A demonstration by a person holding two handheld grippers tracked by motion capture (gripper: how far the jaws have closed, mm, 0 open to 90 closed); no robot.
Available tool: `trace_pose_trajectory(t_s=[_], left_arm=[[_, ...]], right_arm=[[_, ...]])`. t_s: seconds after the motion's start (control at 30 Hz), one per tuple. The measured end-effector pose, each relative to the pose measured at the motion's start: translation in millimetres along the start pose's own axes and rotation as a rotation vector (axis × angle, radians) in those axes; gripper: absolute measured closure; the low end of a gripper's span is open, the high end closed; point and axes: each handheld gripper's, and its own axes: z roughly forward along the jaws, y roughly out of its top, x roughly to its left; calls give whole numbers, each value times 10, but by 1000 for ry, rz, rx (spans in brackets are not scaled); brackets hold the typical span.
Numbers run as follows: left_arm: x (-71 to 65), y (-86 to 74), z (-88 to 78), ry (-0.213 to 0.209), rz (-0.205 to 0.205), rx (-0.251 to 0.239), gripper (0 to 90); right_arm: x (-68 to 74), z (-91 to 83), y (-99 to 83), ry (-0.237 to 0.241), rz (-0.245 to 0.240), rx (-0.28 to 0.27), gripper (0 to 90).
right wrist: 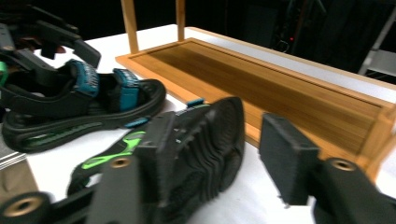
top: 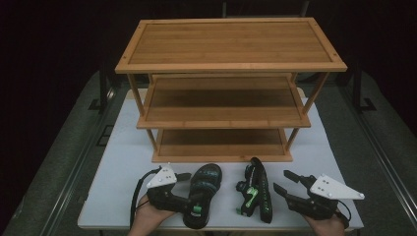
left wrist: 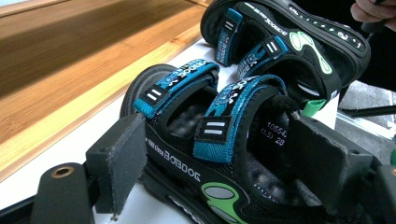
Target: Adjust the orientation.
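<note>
We see a three-tier bamboo rack [top: 231, 66] at the back of a white table [top: 123, 147], all shelves bare. Two black sandals with blue straps and green accents lie in front of the rack's bottom shelf [top: 221, 145], near the table's front edge. The left sandal [top: 201, 194] sits flat on its sole, toe toward the rack. The right sandal [top: 255, 189] is tipped on its side, sole facing right. Left gripper [top: 186, 191] is held by the left hand [top: 150, 214] at the left sandal's heel end; in the left gripper view its jaws stand spread, one on each side of the sandal [left wrist: 224, 140], outer jaw beside the sole's side and the other by the heel strap, not clenched on it; whether the pads touch we cannot tell. The other sandal [left wrist: 285, 42] lies just beyond it. Right gripper [top: 284, 181], in the right hand [top: 324, 223], sits just right of the tipped sandal, jaws apart and empty. In the right gripper view the treaded sole [right wrist: 205, 149] lies just past its left jaw, and the bottom shelf [right wrist: 280, 93] runs behind. The flat sandal [right wrist: 79, 105] lies farther off with the left gripper [right wrist: 42, 42] over it.
</note>
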Motion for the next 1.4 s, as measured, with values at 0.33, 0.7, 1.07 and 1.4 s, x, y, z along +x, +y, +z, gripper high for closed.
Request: trace_pose_trajectory(t_s=[0.33, 0.7, 1.07, 1.4], left_arm=[[2, -3, -3, 1, -6, -9, 193], [-6, -1, 19, -15, -14, -5, 198], [2, -14, 15, -15, -19, -4, 201], [12, -26, 2, -17, -24, -8, 200]], right_arm=[[147, 49, 94, 35, -23, -26, 680], [288, 206, 96, 84, -80, 41, 847], [296, 277, 26, 67, -98, 107, 849], [277, 241, 13, 53, -97, 104, 849]])
